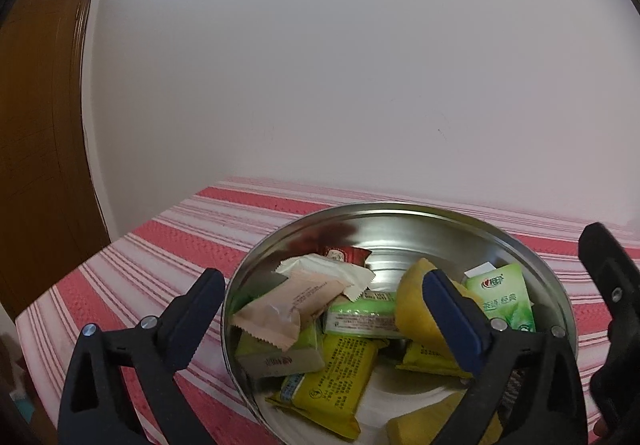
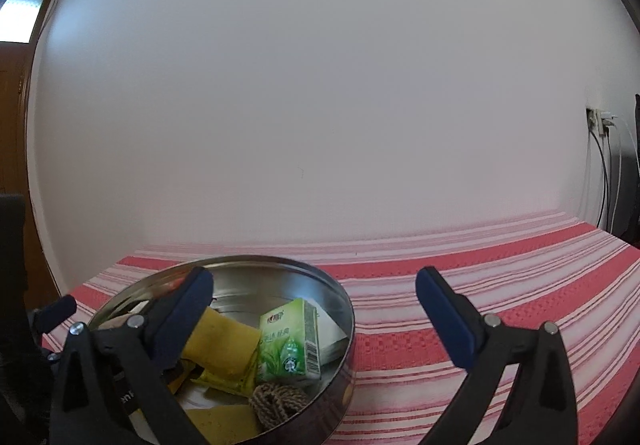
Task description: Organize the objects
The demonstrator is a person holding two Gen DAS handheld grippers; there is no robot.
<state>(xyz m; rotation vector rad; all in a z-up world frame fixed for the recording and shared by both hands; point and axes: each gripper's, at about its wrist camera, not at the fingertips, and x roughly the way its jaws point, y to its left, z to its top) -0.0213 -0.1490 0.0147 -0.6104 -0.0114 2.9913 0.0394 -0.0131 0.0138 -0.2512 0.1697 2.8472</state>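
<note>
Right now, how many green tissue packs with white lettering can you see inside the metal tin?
1. The green tissue pack stands near the right wall of the metal tin, beside the yellow wrappers. Others may lie hidden under the pile.

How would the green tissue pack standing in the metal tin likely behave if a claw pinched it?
The green tissue pack looks soft and film-wrapped, so it would probably squash and feel light. Its glossy wrapper may slip. It stands on end, leaning on a white packet in the tin, so a nudge could tip it.
</note>
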